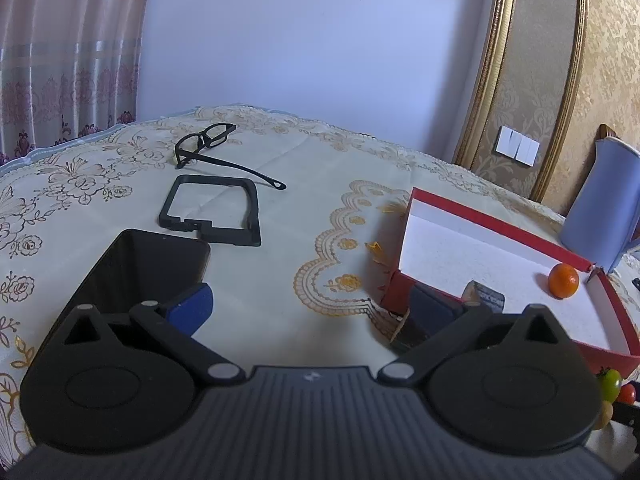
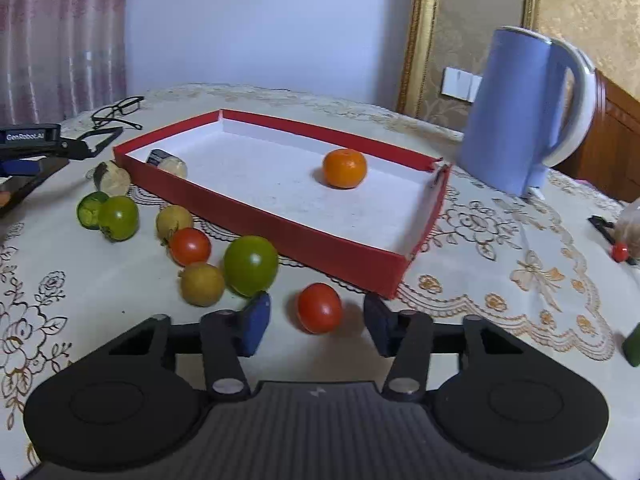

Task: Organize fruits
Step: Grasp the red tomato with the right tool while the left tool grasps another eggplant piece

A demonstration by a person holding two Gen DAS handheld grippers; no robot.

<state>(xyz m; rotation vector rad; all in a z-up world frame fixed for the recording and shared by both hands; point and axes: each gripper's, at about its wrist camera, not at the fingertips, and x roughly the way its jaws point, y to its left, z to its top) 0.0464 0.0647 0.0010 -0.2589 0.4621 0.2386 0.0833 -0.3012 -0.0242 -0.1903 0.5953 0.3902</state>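
1. Jaws of the right gripper (image 2: 316,322) stand apart around a red tomato (image 2: 319,308) on the tablecloth (image 2: 500,240), pads not touching it.
2. Left gripper (image 1: 316,304) is spread wide and empty, its right finger beside the near corner of the red tray (image 1: 596,350).
3. One orange (image 2: 344,168) sits inside the tray; green, red and yellow-brown fruits lie loose just outside its near wall.
4. Blue kettle (image 2: 516,112) stands behind the tray.

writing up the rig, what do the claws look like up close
Both claws match: right claw and left claw have black linkage arms with silver pivot pins, round black discs, a ribbed grey body with a small white logo, and blue finger pads. No cables or sleeves visible.
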